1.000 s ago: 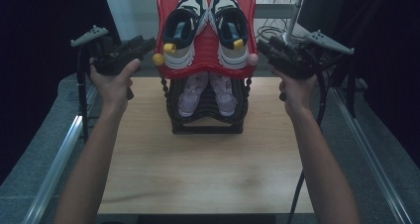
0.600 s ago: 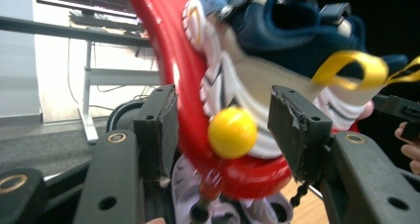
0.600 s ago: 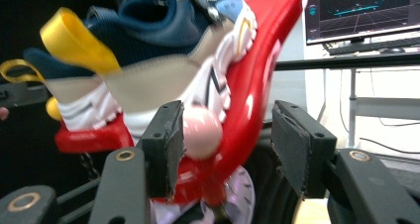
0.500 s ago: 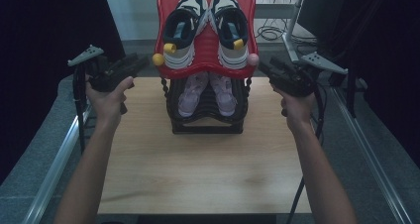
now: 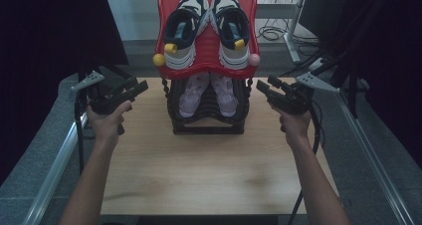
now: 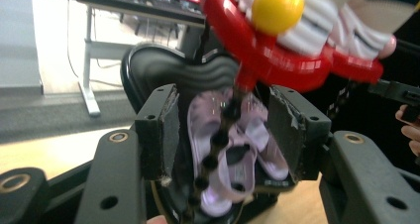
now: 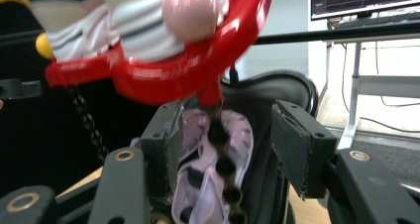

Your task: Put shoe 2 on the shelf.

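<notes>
Shoe rack (image 5: 209, 128) sits at the far middle of the table (image 5: 199, 170), red top tray (image 5: 206, 70) w/ sneakers (image 5: 206, 31), lilac sandals (image 5: 206, 93) below. Left gripper (image 5: 142, 87) & right gripper (image 5: 261, 84) flank it, both w/ jaws apart, nothing held, pointing at the beaded posts (image 6: 218, 149).

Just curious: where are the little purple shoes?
In the high view, the purple shoes sit on the lower black shelf, under the red shelf, mid-table between both grippers.

The glossy red plastic upper shelf (image 5: 206, 68) hides the toes of the pale lilac sandals (image 5: 206, 93) below, and its top is cut off by the high view's edge.
</notes>
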The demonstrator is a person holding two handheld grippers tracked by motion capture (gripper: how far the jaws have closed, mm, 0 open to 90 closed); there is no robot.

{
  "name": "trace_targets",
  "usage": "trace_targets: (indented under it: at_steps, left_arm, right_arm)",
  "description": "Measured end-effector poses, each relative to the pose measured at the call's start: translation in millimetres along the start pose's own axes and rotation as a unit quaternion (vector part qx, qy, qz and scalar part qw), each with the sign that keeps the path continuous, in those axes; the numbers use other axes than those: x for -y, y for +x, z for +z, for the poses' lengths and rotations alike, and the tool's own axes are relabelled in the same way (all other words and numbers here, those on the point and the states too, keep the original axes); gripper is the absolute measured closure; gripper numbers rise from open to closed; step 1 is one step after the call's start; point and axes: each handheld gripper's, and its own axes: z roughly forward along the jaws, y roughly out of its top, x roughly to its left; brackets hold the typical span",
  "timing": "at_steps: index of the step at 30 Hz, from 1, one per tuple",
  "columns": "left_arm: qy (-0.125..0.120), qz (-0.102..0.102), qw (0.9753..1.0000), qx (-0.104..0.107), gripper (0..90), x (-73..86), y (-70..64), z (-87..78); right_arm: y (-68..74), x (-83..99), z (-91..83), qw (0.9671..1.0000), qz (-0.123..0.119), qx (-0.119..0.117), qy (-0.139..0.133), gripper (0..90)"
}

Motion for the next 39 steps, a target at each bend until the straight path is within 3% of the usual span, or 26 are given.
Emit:
trace_targets:
  at_steps: [9, 16, 19, 24, 29, 33, 39]
  left_arm:
    - [0.027, -0.003, 0.9996, 0.009, 45.7, 35.2, 0.1, -1.7]
    - [0.054, -0.004, 0.9985, 0.008, 45.6, 68.8, -1.2, 0.9]
    - [0.069, 0.007, 0.9976, 0.001, 45.5, 82.5, -2.8, 2.9]
    - [0.087, 0.01, 0.9961, 0.006, 45.1, 102.0, -1.8, 3.1]
    - [0.106, 0.01, 0.9944, 0.006, 45.1, 125.6, -0.4, -0.9]
    - [0.118, 0.013, 0.9929, -0.01, 45.0, 141.4, 2.0, -6.6]
    - [0.129, 0.0, 0.9916, -0.004, 44.9, 162.8, 5.1, -12.3]
  right_arm:
    - [-0.7, 39.0, -4.3, 0.9997, 0.001, -0.006, 0.022, 46.6]
    - [2.9, 71.3, -9.4, 0.9989, 0.026, -0.022, 0.033, 46.6]
    - [3.0, 87.4, -13.4, 0.9981, 0.043, -0.026, 0.037, 46.6]
    - [-2.0, 111.6, -24.0, 0.9976, 0.051, -0.012, 0.045, 46.6]
    - [-7.4, 136.3, -32.9, 0.9958, 0.051, 0.002, 0.076, 46.6]
    - [-10.4, 154.3, -37.5, 0.993, 0.062, -0.005, 0.101, 46.6]
    - [-7.0, 173.8, -35.1, 0.9889, 0.054, -0.008, 0.138, 46.3]
